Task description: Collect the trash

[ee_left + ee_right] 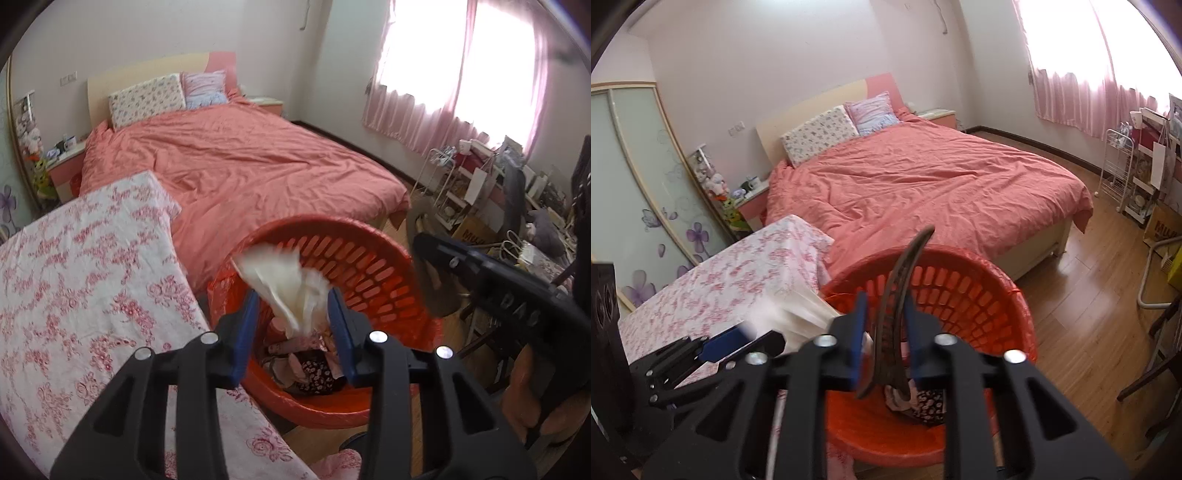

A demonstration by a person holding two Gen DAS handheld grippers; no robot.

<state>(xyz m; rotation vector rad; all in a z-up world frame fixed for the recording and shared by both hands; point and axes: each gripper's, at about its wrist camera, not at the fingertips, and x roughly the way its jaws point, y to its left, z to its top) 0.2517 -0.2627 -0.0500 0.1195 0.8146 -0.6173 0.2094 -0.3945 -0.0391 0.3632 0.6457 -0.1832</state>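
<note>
An orange slotted trash basket (369, 266) (979, 291) stands on the floor beside the bed, with scraps inside. My left gripper (293, 295) sits over its rim with its jaws apart; a blurred white crumpled tissue (288, 280) lies between the blue pads, and I cannot tell if they still touch it. It also shows in the right wrist view (809, 317). My right gripper (884, 306) is over the basket with its jaws apart around a dark brown curved peel-like scrap (899, 306), also seen in the left wrist view (432, 280).
A table with a pink floral cloth (81, 295) (731, 280) stands left of the basket. A bed with a salmon duvet (236, 162) (923, 184) lies behind. Cluttered shelves and a white rack (480, 184) (1119, 177) stand at the right on the wooden floor (1089, 302).
</note>
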